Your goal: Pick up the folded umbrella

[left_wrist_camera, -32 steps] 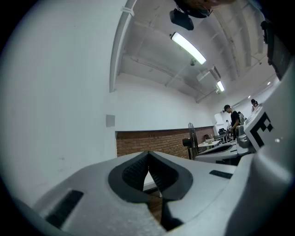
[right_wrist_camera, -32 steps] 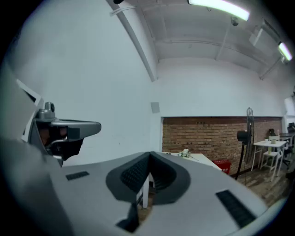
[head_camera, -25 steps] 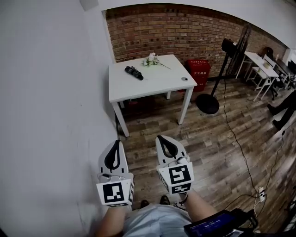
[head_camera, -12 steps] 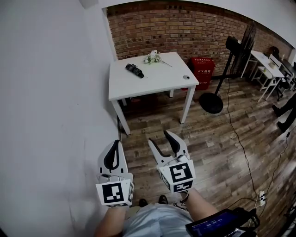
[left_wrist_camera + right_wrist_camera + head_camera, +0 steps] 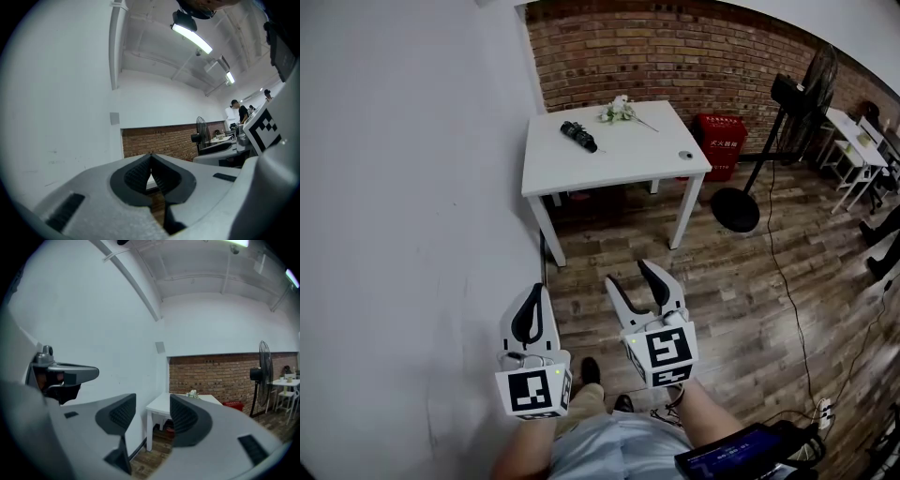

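One folded umbrella (image 5: 578, 135) lies on the far table (image 5: 623, 155) (well apart from both); left gripper (image 5: 533, 292) pressed together, right gripper (image 5: 628, 274) just opened, spread, empty.

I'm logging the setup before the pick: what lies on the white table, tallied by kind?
folded umbrella: 1
flower bunch: 1
small round object, too small to identify: 1
Total on the table: 3
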The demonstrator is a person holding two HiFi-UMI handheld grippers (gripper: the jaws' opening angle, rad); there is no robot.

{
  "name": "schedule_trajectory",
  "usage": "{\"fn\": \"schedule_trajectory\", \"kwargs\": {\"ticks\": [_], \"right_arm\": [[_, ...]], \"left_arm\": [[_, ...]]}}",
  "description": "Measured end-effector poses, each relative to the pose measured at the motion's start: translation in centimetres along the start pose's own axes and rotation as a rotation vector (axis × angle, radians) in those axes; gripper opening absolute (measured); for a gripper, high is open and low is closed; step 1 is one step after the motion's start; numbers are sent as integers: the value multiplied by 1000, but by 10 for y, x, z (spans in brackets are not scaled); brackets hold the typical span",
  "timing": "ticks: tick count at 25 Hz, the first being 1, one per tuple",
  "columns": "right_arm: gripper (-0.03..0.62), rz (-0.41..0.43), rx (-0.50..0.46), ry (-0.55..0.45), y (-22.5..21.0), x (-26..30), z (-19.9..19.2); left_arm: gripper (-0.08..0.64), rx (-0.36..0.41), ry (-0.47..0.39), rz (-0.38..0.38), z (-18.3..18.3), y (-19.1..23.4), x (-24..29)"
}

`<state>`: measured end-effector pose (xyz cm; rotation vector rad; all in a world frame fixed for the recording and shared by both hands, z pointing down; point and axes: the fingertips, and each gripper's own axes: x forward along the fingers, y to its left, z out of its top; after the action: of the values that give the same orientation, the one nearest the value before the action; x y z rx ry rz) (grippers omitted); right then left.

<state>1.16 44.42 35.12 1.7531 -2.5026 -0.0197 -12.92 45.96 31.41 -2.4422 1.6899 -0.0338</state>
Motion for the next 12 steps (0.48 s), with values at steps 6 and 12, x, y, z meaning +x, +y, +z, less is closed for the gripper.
{"fn": "schedule_trajectory", "kwargs": {"ticks": [6,12], "right_arm": [[231,-5,-4,12,-11,24,-5],[230,-12,4,34,-24,68,-15]], "left_arm": [[6,-10,0,5,-8,9,26],[6,-16,15,-3,-25,28,68]]}}
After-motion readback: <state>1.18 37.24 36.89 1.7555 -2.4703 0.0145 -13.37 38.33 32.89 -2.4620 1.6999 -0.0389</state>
